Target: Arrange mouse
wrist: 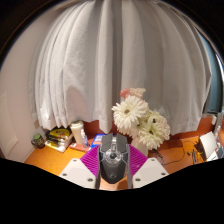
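Observation:
A dark grey computer mouse point(113, 159) sits between my gripper's two fingers, lifted above the orange table point(52, 158). Both purple pads press on its sides, the left pad point(92, 157) and the right pad point(134, 157). My gripper point(113, 165) is shut on the mouse. The mouse points away from me, its wheel and buttons facing up.
A bunch of white daisies point(140, 122) stands just beyond the fingers to the right. Small items, among them a white box point(57, 136) and a yellowish container point(78, 131), lie on the table at the left. White curtains point(110, 60) hang behind.

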The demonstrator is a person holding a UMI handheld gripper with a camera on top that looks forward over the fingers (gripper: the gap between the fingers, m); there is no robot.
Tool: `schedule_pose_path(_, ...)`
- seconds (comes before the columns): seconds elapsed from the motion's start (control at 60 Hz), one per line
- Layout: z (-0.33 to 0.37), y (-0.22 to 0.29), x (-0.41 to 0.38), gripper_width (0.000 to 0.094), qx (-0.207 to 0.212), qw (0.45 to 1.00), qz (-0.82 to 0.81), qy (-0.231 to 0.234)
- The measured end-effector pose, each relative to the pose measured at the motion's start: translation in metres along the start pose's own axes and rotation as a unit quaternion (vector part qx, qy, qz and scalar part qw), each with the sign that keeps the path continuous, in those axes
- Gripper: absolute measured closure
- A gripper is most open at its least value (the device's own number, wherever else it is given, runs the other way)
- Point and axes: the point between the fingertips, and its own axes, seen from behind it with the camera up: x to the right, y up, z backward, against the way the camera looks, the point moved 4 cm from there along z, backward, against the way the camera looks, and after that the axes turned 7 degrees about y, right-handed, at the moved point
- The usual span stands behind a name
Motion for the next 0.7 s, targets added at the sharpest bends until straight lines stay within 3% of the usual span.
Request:
schedule_pose_path(0.117,-0.003,0.01,-0.046,0.0568,0.007,1.0,0.01,0.026)
schedule_pose_path(0.2,-0.015,-0.012,-0.08,0.0568,-0.02,0.999,0.007,0.042)
schedule_pose_path(0.5,-0.075,-0.201,-0.145,0.0569,-0.18,0.983,-0.015,0.033)
schedule_pose_path(0.7,-0.084,-0.265,-0.154,0.0565,-0.224,0.974,-0.024,0.004)
